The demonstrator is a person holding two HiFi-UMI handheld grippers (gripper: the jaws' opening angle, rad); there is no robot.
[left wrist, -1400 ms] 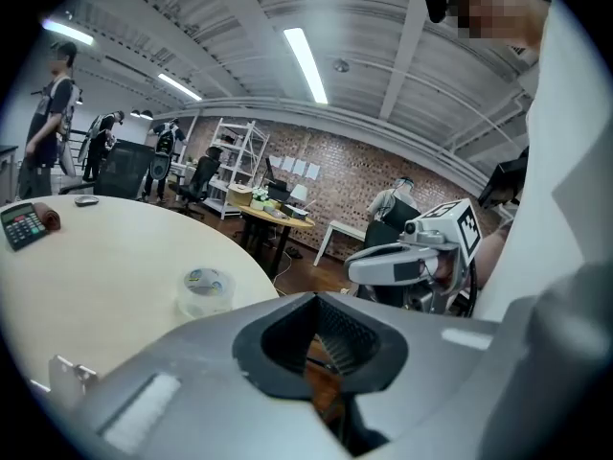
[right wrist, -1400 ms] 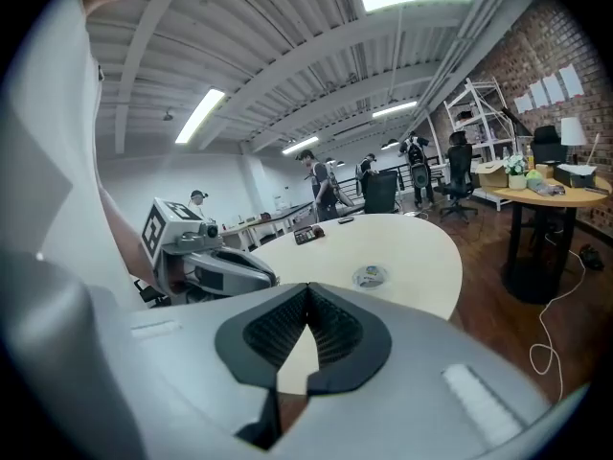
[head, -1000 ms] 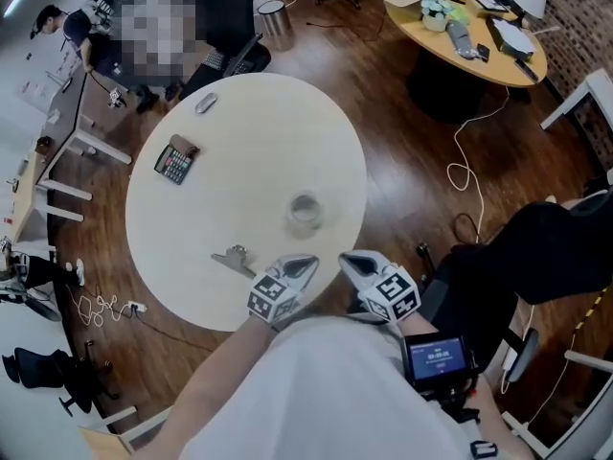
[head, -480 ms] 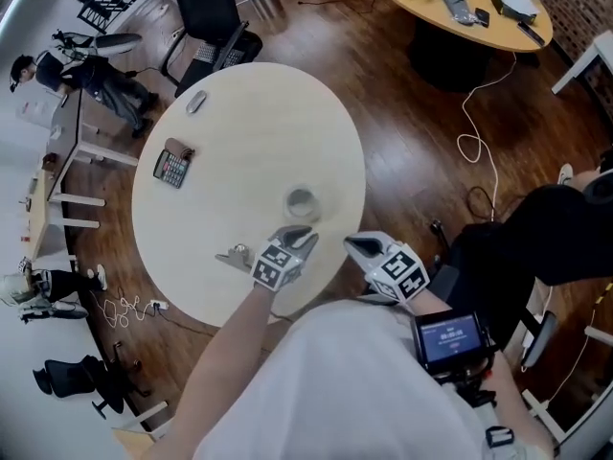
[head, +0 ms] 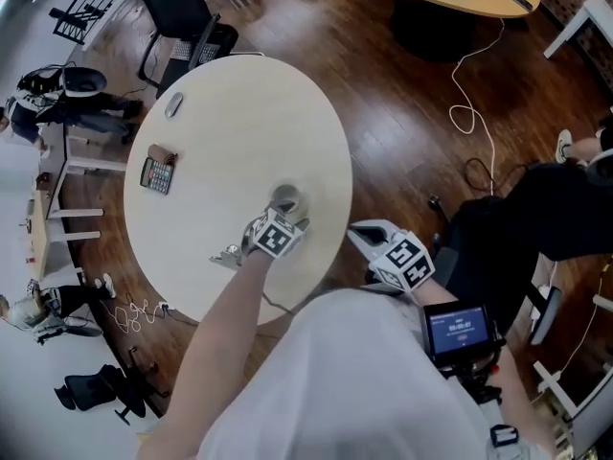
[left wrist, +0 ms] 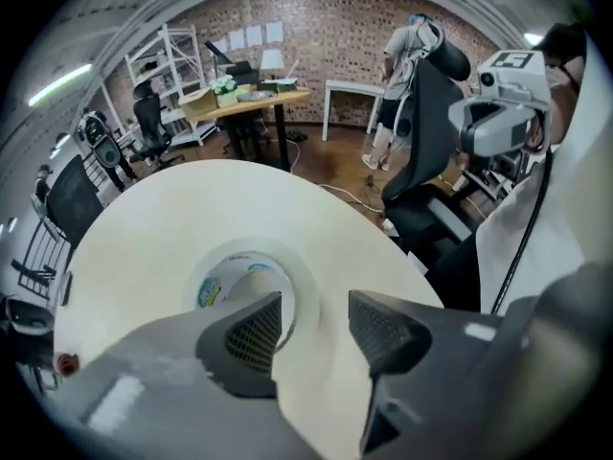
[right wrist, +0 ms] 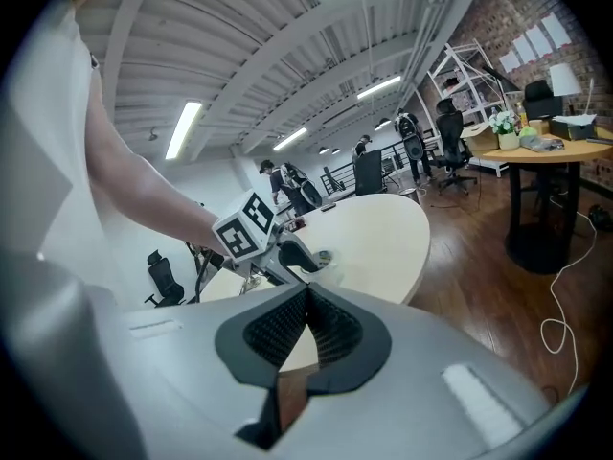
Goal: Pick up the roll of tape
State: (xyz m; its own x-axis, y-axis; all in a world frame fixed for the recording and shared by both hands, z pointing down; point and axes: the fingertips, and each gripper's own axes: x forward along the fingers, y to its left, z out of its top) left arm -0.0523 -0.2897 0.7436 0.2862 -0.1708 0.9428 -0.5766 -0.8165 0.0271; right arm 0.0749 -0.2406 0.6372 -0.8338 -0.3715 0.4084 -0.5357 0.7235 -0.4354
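The roll of tape (head: pixel 283 195), a pale ring with a printed core, lies flat on the round cream table (head: pixel 239 113) near its right edge. My left gripper (head: pixel 287 214) points steeply down right over it, jaws opening. In the left gripper view one finger (left wrist: pixel 251 338) hangs over the roll's hole and the other (left wrist: pixel 383 329) outside its wall, so the near side of the tape (left wrist: pixel 252 247) sits between them, unpressed. My right gripper (head: pixel 362 233) hovers off the table's edge, shut and empty (right wrist: pixel 308 293); its view shows the tape (right wrist: pixel 325 256) far ahead.
On the table lie a calculator (head: pixel 156 172), a grey mouse (head: pixel 173 104) and a metal clip (head: pixel 228 255) just left of my left gripper. An office chair (head: pixel 177 8) stands beyond the table. A person in black (head: pixel 536 223) sits at right, near a floor cable (head: pixel 469 118).
My left gripper has reached forward and down from the table's near edge to the tape, and its jaws have opened. The right gripper has drifted slightly right, still shut.
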